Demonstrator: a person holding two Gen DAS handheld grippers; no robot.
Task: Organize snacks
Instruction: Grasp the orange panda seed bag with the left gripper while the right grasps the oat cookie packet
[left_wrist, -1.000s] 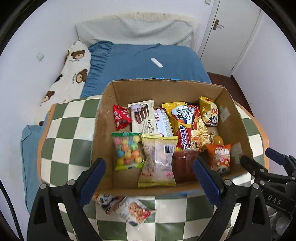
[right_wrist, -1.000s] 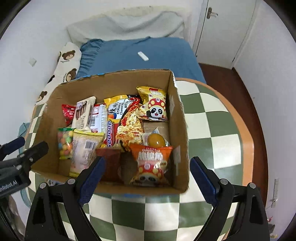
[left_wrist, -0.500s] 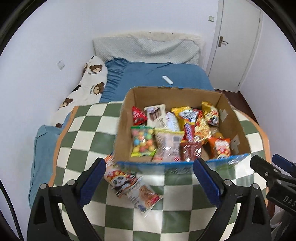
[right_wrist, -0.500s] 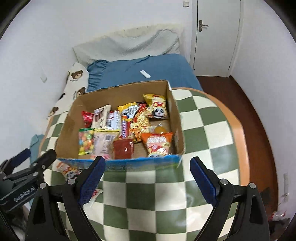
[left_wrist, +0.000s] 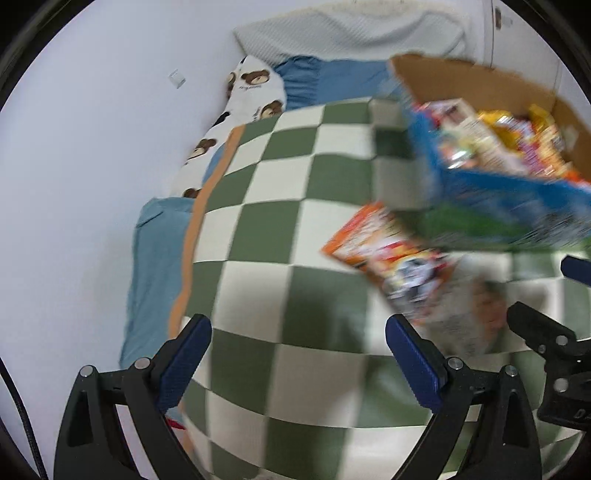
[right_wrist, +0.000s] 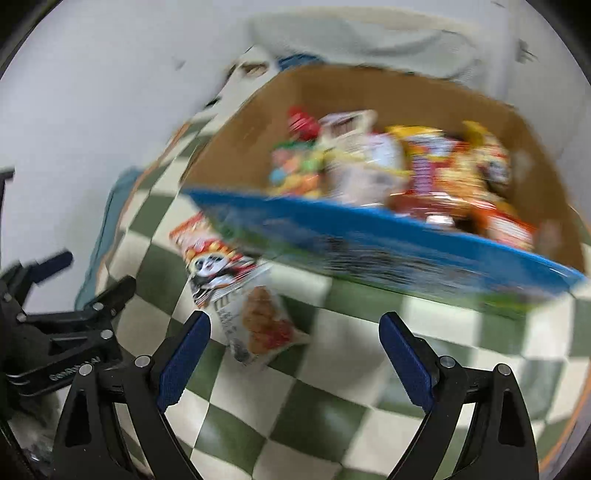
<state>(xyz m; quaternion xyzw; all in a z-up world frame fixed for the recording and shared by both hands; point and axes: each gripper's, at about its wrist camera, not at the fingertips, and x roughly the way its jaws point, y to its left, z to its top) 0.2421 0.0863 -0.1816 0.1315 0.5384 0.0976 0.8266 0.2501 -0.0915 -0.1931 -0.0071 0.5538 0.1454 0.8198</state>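
A cardboard box (right_wrist: 369, 251) with a blue front holds several snack packs standing in rows; it shows at the upper right in the left wrist view (left_wrist: 498, 192). Two loose packs lie on the checked table in front of its left corner: an orange panda pack (right_wrist: 210, 258) (left_wrist: 391, 254) and a clear biscuit pack (right_wrist: 258, 325) (left_wrist: 476, 317). My left gripper (left_wrist: 299, 358) is open and empty over bare table, left of the packs. My right gripper (right_wrist: 295, 350) is open and empty, just short of the biscuit pack. Both views are blurred.
The green-and-white checked table (left_wrist: 277, 229) has an orange rim. Behind it is a blue bed (left_wrist: 325, 81) with a bear-print pillow (left_wrist: 255, 92) and a white wall. The other gripper shows at each view's edge (right_wrist: 55, 332).
Both grippers have pulled back from the box and swung left and lower. The two loose packs now lie close ahead of them. The box has shifted to the right of the views.
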